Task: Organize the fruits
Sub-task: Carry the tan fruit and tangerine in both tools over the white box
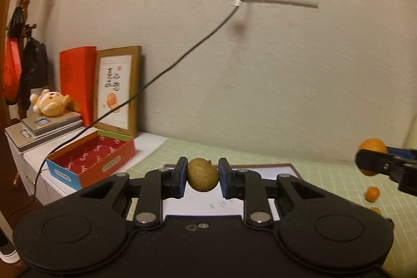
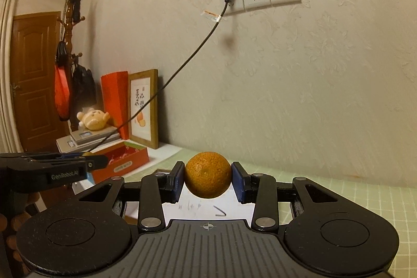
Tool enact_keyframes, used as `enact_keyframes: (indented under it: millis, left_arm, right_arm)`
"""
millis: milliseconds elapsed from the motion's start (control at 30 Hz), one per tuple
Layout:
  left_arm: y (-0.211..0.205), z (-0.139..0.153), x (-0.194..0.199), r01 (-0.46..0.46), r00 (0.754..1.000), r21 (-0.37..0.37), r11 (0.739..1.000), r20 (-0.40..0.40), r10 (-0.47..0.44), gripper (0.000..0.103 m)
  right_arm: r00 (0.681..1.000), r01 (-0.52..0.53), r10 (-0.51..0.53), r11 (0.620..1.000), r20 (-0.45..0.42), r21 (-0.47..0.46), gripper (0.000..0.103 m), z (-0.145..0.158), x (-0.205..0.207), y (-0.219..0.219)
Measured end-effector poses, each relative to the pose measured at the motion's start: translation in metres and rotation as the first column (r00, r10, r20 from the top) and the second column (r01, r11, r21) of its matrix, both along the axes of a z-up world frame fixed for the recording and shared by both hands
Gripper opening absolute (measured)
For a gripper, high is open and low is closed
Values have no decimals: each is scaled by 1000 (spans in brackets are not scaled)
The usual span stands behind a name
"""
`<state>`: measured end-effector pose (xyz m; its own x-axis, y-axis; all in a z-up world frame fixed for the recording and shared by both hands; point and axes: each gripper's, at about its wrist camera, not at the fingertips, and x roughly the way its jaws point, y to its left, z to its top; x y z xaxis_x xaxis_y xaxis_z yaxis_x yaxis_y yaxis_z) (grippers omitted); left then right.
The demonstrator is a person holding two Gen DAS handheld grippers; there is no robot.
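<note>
Black tongs, the left gripper [image 1: 202, 175], fill the bottom of the left view and pinch a small brown fruit [image 1: 202, 174]. It is round and dull, with a torn bit of skin on top. In the right view's middle, the right gripper [image 2: 208, 179] squeezes a round, bumpy orange [image 2: 208, 175]. Both fruits are round, with no long side. Two small orange fruits [image 1: 372, 193] lie on the green mat [image 1: 325, 168] at the right edge.
</note>
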<state>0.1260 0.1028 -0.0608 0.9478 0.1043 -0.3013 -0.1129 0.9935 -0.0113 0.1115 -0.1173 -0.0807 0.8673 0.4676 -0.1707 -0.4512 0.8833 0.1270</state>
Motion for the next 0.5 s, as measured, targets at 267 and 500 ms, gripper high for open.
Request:
enact_keyframes:
  millis: [267, 500]
  left_arm:
    - [24, -3, 29, -60, 998, -13, 998, 6, 60, 15]
    - [35, -30, 54, -79, 994, -4, 997, -72, 79, 15]
  right_arm:
    - [999, 28, -27, 999, -32, 21, 39, -10, 38, 2]
    - [992, 66, -63, 997, -112, 25, 39, -26, 84, -2]
